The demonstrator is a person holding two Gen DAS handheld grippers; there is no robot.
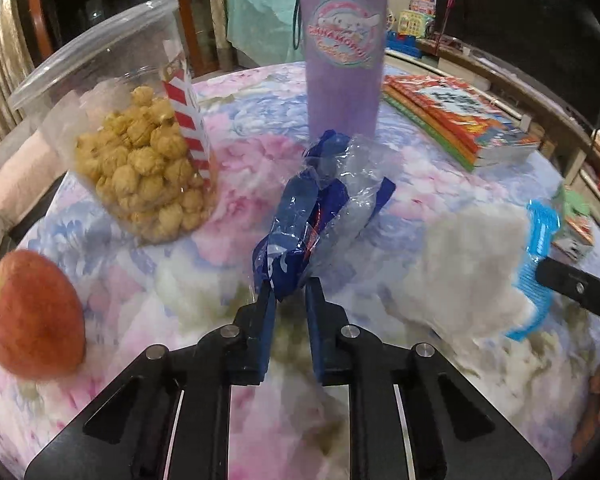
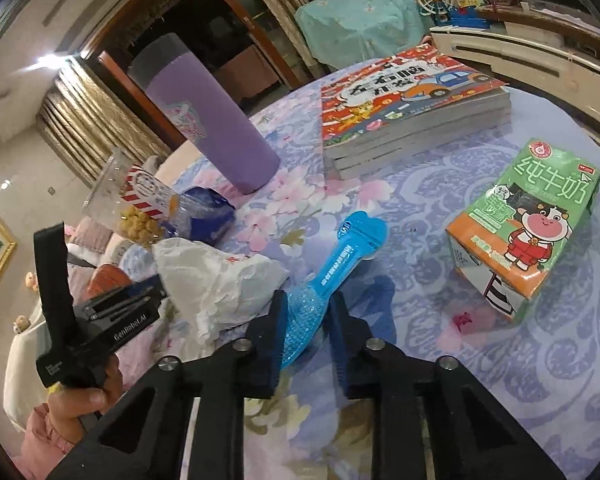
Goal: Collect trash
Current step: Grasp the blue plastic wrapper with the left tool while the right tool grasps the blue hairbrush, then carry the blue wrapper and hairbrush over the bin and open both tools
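Note:
A crumpled blue and clear plastic wrapper (image 1: 320, 208) lies on the floral tablecloth, its near end between the tips of my left gripper (image 1: 290, 292), whose jaws stand slightly apart around it. A crumpled white tissue (image 1: 464, 272) lies to its right and shows in the right wrist view (image 2: 216, 280). My right gripper (image 2: 306, 304) has its fingers on either side of a blue plastic wrapper (image 2: 336, 264), close to it. A green milk carton (image 2: 528, 224) stands to the right. The wrapper also shows in the right wrist view (image 2: 208, 216).
A clear tub of popcorn (image 1: 144, 160), a red apple (image 1: 32, 316), a purple bottle (image 1: 344, 48) and a stack of books (image 1: 460, 120) stand on the round table (image 1: 260, 420). The left gripper's body (image 2: 100, 320) is at the left of the right wrist view.

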